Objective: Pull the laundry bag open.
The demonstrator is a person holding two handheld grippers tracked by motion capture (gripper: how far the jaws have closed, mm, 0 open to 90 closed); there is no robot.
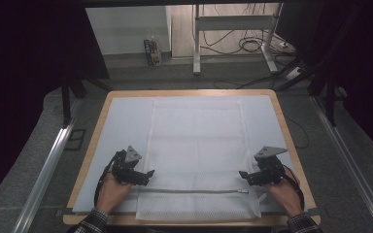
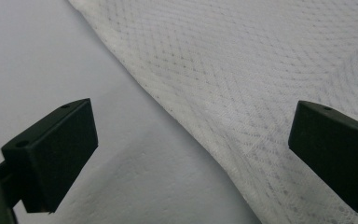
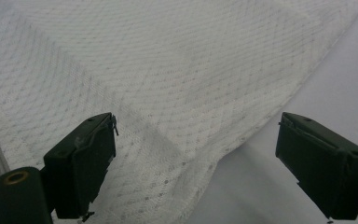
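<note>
The white mesh laundry bag [image 1: 196, 155] lies flat and spread out along the middle of the pale blue mat [image 1: 121, 121], its long sides running away from the person and its zipper [image 1: 194, 191] crossing it near the person's edge, with the slider at the zipper's right end. It looks thin, limp and very light: a soft open-weave net that will drape, wrinkle and slide on the mat rather than keep any shape, so a pinch on one layer will likely lift just that layer. It is not fragile, though the mesh could snag on a jaw corner. The firmest places to take hold appear to be the hemmed side edges close to the zipper, or the zipper tape itself, which is the only stiffer line on the bag.

The left gripper [image 1: 145, 173] sits at the bag's left edge just above the zipper; in the left gripper view its jaws stand wide apart with the bag's edge running between them, nothing pinched. The right gripper [image 1: 243, 174] sits at the bag's right edge, level with the left one; its jaws are likewise spread, straddling the hem without pressing on it

The mat covers a wooden table [image 1: 281, 116]
</note>
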